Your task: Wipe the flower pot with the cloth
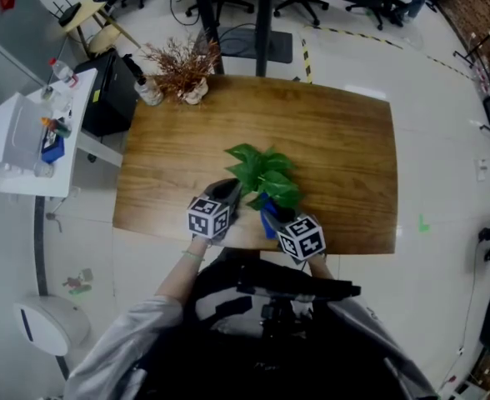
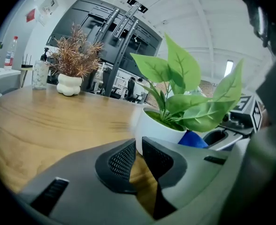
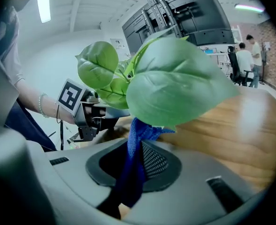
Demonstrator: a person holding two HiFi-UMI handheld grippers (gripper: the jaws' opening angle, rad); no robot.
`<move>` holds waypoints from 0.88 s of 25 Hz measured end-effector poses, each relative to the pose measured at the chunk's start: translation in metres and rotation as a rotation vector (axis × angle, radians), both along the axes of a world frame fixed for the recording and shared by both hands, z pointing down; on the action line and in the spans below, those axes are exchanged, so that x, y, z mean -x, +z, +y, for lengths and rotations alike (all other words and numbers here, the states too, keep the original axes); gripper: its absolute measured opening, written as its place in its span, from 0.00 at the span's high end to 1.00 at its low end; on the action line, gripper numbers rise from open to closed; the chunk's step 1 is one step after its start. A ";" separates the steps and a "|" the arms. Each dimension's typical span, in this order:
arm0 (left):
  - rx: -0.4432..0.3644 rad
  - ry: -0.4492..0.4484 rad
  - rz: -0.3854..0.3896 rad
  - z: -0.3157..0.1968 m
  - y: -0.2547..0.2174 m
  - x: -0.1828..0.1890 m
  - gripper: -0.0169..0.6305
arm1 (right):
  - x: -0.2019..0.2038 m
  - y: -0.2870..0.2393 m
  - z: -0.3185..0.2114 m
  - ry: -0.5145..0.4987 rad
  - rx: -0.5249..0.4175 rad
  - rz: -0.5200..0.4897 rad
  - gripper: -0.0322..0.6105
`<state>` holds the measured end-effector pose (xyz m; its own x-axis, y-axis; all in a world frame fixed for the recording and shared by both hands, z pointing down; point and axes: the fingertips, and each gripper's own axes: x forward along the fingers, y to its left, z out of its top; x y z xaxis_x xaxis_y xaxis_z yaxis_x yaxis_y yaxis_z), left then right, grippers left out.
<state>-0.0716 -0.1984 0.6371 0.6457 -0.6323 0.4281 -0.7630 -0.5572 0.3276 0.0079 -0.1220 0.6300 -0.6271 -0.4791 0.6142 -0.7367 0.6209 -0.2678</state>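
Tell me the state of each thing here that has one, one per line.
flower pot: upright on the wooden table, green plant in it.
blue cloth: bunched, clamped in the right tongs.
right tongs: shut on the blue cloth.
left tongs: shut, empty, close beside the flower pot.
white vase: upright with dried twigs, at the table's far corner.

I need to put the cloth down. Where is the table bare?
Bare: the table's right half, and between flower pot and dried plant. Crowded: the near edge, where left gripper and right gripper flank the pot.
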 end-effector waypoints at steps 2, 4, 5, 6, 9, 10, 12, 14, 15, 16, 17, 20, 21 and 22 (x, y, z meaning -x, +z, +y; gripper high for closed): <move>-0.003 -0.003 0.000 0.003 -0.001 0.001 0.91 | -0.005 -0.002 0.001 0.037 0.006 -0.019 0.83; -0.003 -0.011 -0.002 0.008 -0.001 0.002 0.91 | -0.010 -0.005 0.003 0.082 0.017 -0.043 0.83; -0.002 -0.015 -0.003 0.010 -0.001 0.003 0.91 | -0.013 -0.006 0.003 0.103 0.019 -0.056 0.83; 0.000 -0.017 -0.005 0.013 0.000 0.003 0.91 | -0.016 -0.007 0.004 0.120 0.019 -0.067 0.83; 0.004 -0.017 -0.007 0.022 0.001 0.000 0.91 | -0.023 -0.010 0.008 0.155 0.021 -0.089 0.83; 0.003 -0.016 -0.008 0.025 0.001 -0.001 0.91 | -0.025 -0.011 0.010 0.164 0.021 -0.093 0.83; -0.001 -0.015 -0.010 0.032 -0.001 -0.004 0.91 | -0.028 -0.012 0.013 0.179 0.021 -0.102 0.83; -0.007 -0.016 -0.012 0.039 -0.003 -0.006 0.91 | -0.031 -0.015 0.017 0.192 0.019 -0.115 0.83; -0.011 -0.019 -0.012 0.043 -0.004 -0.007 0.91 | -0.033 -0.017 0.019 0.197 0.016 -0.121 0.83; -0.016 -0.022 -0.012 0.047 -0.007 -0.007 0.92 | -0.034 -0.019 0.021 0.202 0.012 -0.125 0.83; -0.021 -0.028 -0.010 0.051 -0.009 -0.007 0.91 | -0.036 -0.021 0.024 0.206 0.007 -0.126 0.83; -0.034 -0.058 0.006 0.061 -0.018 -0.006 0.91 | -0.043 -0.025 0.032 0.220 -0.007 -0.130 0.83; -0.038 -0.071 0.014 0.065 -0.021 -0.006 0.91 | -0.046 -0.027 0.035 0.226 -0.010 -0.133 0.83; -0.042 -0.082 0.022 0.069 -0.025 -0.007 0.91 | -0.049 -0.028 0.038 0.232 -0.013 -0.137 0.83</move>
<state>-0.0647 -0.1294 0.6125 0.5999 -0.7004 0.3867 -0.7995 -0.5069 0.3222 0.0569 -0.0842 0.6016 -0.5765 -0.6268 0.5242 -0.8171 0.4436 -0.3681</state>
